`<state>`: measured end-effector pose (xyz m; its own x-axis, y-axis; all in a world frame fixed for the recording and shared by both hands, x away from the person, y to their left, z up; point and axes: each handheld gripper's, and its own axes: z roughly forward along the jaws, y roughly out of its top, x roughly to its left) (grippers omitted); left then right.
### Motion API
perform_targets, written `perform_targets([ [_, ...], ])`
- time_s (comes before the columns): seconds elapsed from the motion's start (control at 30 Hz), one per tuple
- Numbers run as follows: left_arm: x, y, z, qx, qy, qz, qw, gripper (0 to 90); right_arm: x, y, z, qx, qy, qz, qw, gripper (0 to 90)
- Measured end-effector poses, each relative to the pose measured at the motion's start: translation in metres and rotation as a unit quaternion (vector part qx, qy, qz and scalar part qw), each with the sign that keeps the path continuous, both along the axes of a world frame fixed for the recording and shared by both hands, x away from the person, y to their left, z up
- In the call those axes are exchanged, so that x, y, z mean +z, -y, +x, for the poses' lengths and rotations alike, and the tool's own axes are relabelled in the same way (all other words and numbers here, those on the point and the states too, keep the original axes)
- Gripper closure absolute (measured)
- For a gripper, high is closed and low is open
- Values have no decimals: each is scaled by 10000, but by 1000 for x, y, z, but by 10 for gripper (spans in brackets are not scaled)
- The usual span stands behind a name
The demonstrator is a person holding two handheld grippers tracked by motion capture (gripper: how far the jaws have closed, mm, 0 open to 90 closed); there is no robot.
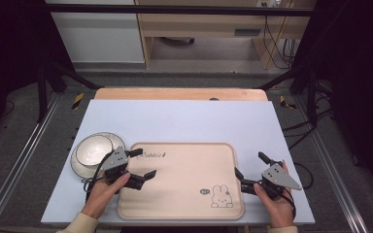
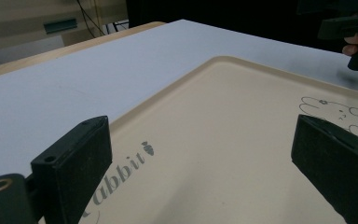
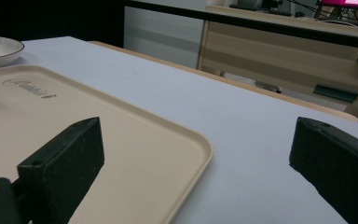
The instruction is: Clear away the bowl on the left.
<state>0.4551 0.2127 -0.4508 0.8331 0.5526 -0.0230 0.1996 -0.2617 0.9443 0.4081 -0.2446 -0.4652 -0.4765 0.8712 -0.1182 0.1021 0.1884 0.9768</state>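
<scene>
A beige tray [image 1: 184,194] printed with a rabbit drawing [image 1: 222,196] and the word "Rabbit" is seen lying flat on the pale blue worktop [image 1: 184,121], near its front edge and roughly central. The left tongs [image 1: 143,164] are held over the tray's left part, just inside its left rim, with the jaws spread wide apart and nothing between them; in the left gripper view the bare tray floor and the printed lettering [image 2: 121,175] are seen through the gap. The right tongs [image 1: 250,167] are held just beside the tray's right rim, over the worktop, likewise spread wide with nothing clamped; in the right gripper view the tray's rounded far corner [image 3: 200,144] lies between the jaws, one jaw standing above the tray and the other above the bare worktop. Whether either pair touches the tray cannot be told. A white bowl [image 1: 93,149] resting on a white plate [image 1: 80,167] is noted at the left of the worktop, just beside the tray's left rim and close behind the left hand [image 1: 104,194]; a cable trailing from the left tongs runs beside the plate. The right hand [image 1: 277,201] is seen at the worktop's front right. Beyond the worktop, a light wooden desk and dark frame bars are observed, well apart from the tray.
</scene>
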Motion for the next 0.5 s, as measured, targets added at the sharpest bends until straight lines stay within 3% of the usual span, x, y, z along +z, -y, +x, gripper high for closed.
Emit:
perform_targets([
  [0.07,6,-2,-1,113,95,101,9998,47,0,-1,-1,3,-9,-20,10000,33],
  [0.23,22,-7,0,385,208,71,9990,43,1,2,-3,-37,-30,35,10000,32],
  [0.27,30,-10,4,580,282,135,9978,43,1,3,-3,-44,-47,46,10000,33],
  [0.37,39,-14,8,784,350,223,9961,44,0,4,-2,-53,-56,39,10000,33],
  [0.4,46,-20,12,997,405,334,9936,47,0,4,-1,-60,-70,36,10000,33],
  [0.43,46,-20,12,997,405,334,9936,48,0,3,0,-55,-79,29,9999,33],
  [0.47,51,-28,16,1227,465,424,9904,49,0,3,0,-59,-89,29,9999,33],
  [0.5,51,-28,16,1227,465,424,9904,49,0,3,0,-59,-89,29,9999,33],
])
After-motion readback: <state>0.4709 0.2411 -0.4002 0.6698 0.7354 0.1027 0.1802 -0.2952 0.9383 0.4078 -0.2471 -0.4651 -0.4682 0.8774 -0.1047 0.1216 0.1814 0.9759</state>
